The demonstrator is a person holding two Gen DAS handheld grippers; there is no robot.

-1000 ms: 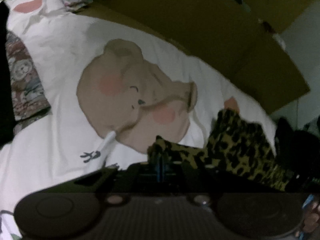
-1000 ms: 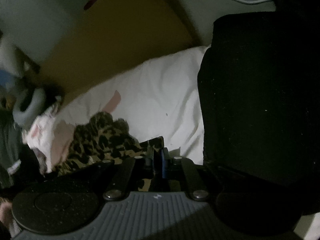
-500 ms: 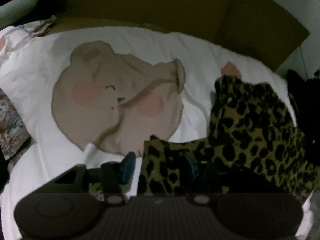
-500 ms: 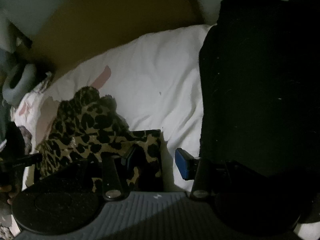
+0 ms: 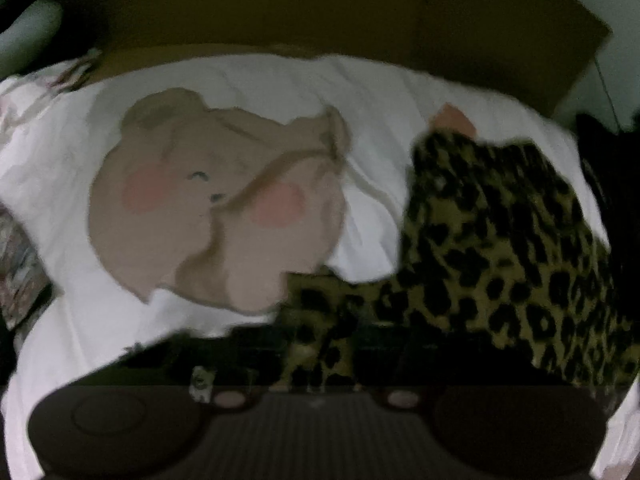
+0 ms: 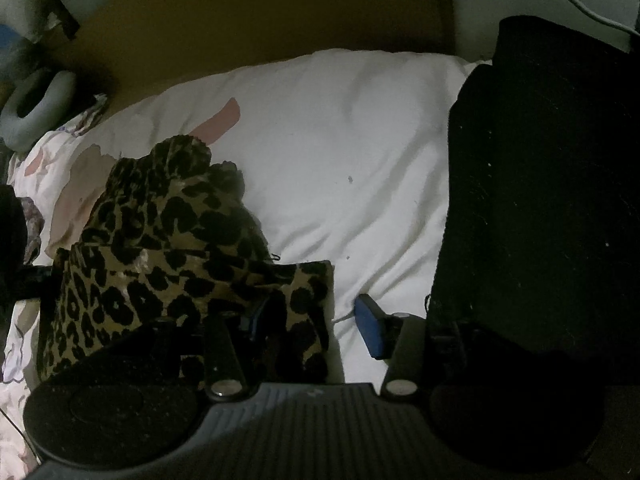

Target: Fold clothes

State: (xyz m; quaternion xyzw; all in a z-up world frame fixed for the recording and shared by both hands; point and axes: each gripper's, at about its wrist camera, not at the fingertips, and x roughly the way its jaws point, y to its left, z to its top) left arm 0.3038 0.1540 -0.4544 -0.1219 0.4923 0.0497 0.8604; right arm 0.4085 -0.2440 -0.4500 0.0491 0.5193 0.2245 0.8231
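A leopard-print garment [image 5: 500,248] lies bunched on a white bedcover [image 5: 380,92] printed with a bear face [image 5: 216,208]. In the blurred left wrist view my left gripper [image 5: 320,344] stands low over the garment's near edge, its jaws apart with a strip of leopard cloth lying loose between them. In the right wrist view the same garment [image 6: 160,240] sits at the left. My right gripper [image 6: 316,320] is open. A folded corner of the cloth lies between its blue fingertips [image 6: 372,328], which do not pinch it.
A large black garment [image 6: 540,200] covers the bed's right side, close to my right finger. A brown board [image 5: 320,8] runs behind the bed. A grey ring cushion [image 6: 36,104] and patterned cloth [image 5: 20,272] lie at the left.
A second ago both grippers were shut on the leopard garment's edge. Both have opened and the cloth now rests on the bedcover. The left view has shifted and lowered.
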